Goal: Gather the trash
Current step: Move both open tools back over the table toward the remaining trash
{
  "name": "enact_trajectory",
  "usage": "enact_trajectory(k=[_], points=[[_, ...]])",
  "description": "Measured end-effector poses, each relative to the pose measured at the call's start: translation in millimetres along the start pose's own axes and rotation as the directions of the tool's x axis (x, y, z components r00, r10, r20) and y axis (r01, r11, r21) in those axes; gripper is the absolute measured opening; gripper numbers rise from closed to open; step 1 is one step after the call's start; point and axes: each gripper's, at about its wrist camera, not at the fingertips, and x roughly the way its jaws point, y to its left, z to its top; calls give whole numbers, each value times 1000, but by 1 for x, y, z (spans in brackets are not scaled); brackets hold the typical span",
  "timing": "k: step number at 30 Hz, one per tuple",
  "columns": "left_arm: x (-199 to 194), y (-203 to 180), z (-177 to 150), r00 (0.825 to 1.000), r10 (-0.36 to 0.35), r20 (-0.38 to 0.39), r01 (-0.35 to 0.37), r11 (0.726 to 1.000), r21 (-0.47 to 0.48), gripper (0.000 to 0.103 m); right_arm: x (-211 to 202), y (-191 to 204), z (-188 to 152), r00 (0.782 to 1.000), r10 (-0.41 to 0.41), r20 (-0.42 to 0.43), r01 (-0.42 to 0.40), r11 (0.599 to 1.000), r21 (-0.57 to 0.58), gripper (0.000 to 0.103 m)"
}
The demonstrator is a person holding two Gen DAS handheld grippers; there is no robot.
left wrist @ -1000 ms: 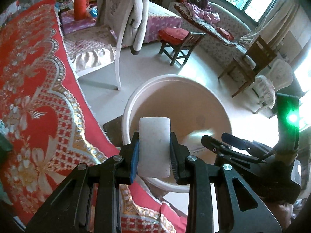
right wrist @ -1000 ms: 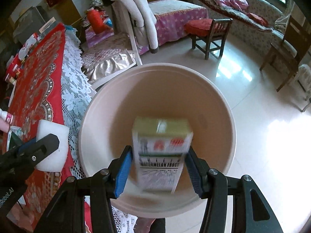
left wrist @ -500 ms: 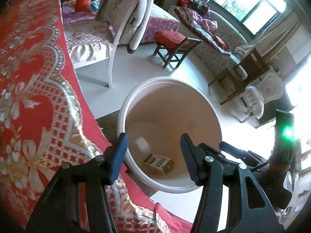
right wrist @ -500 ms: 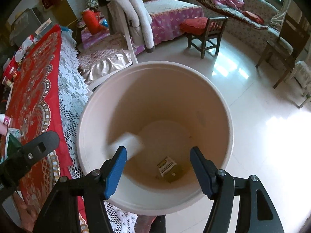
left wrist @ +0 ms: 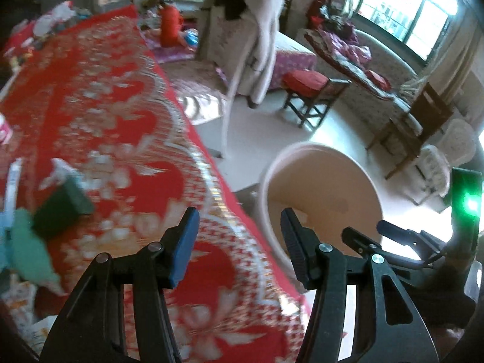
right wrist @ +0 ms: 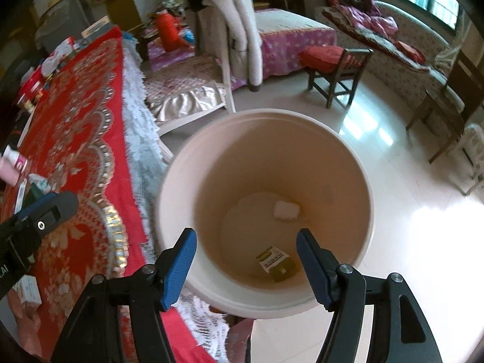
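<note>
Gaping empty over the bucket (right wrist: 367, 211) rim beside the table edge (right wrist: 133, 163): right gripper (right wrist: 246, 264), left gripper (left wrist: 239, 242).

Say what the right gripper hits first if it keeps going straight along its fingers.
Likely nothing until the bin's floor: the open, empty right gripper points down into the bin, toward the small printed box, with the white block beyond. Depth is unclear; the near rim might catch the fingers.

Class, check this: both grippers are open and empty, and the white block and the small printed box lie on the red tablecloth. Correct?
Not quite. In the right wrist view the white block and the small printed box lie at the bottom of the bucket, not on the red tablecloth.
</note>
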Motion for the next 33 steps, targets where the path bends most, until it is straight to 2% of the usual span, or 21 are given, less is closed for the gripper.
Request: enact_trajectory(k=[9,15,20,25,33], points=[[-46,52,-7,993,103,50,-98,991,-87,54,-18,51,0,999,44,27,-41,995,-94,68],[-81,82,-19,983,164,85,-151,978,-144,54,-33,98,0,994,101,47,-91,981,-171,74],[-109,114,-31,971,214,102,-191,961,-199,54,-40,139,-2,989,143,48,-128,962,-241,74],[-133,154,-46,954,278,110,-240,932,-273,54,-44,182,-5,982,184,36,-164,936,-312,74],[-155,218,-75,923,378,72,-321,859,-400,54,-38,235,-13,974,224,-7,-209,896,-392,74]])
